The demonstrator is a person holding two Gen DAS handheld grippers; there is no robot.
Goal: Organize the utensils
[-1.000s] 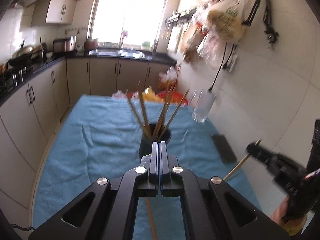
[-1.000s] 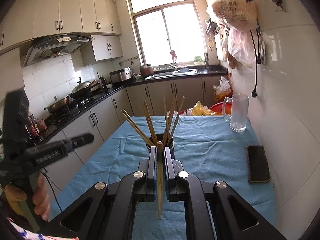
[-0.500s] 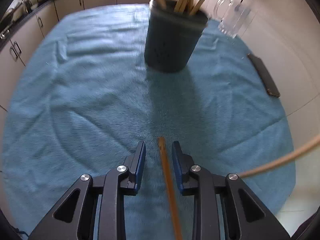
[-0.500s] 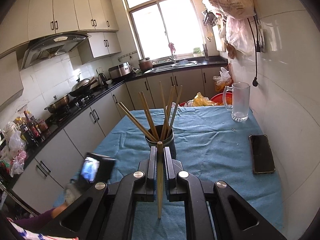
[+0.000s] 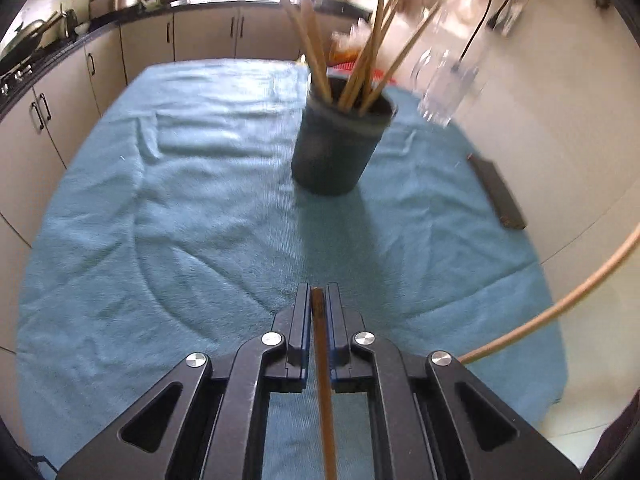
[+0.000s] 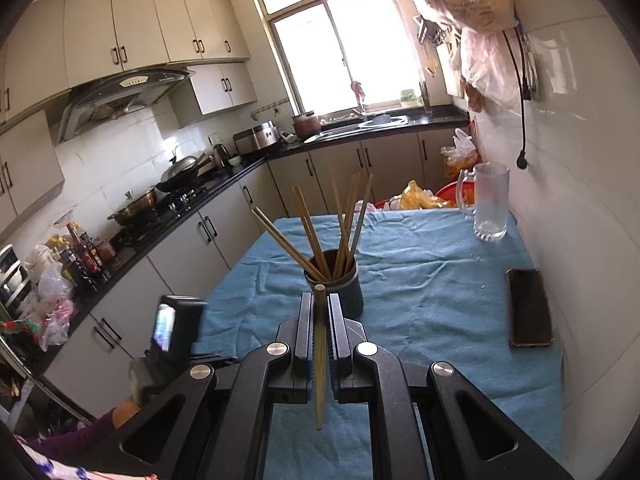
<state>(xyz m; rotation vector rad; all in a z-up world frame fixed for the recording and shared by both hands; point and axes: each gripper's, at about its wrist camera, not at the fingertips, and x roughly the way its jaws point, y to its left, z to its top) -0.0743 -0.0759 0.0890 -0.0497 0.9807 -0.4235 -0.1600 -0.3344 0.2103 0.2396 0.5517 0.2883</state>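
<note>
While both grippers, left (image 5: 319, 296) and right (image 6: 319, 306), each clamp one chopstick (image 5: 322, 364), only the right view shows stove (image 6: 176, 200).

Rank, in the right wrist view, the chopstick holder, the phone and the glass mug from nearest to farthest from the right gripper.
From the right gripper:
1. Chopstick holder, straight ahead, just beyond the fingertips.
2. Phone, off to the right near the wall.
3. Glass mug, far right corner of the blue cloth.

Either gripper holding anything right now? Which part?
Both. The left gripper is shut on a chopstick at its tip. The right gripper is shut on another chopstick just below its top end.
</note>
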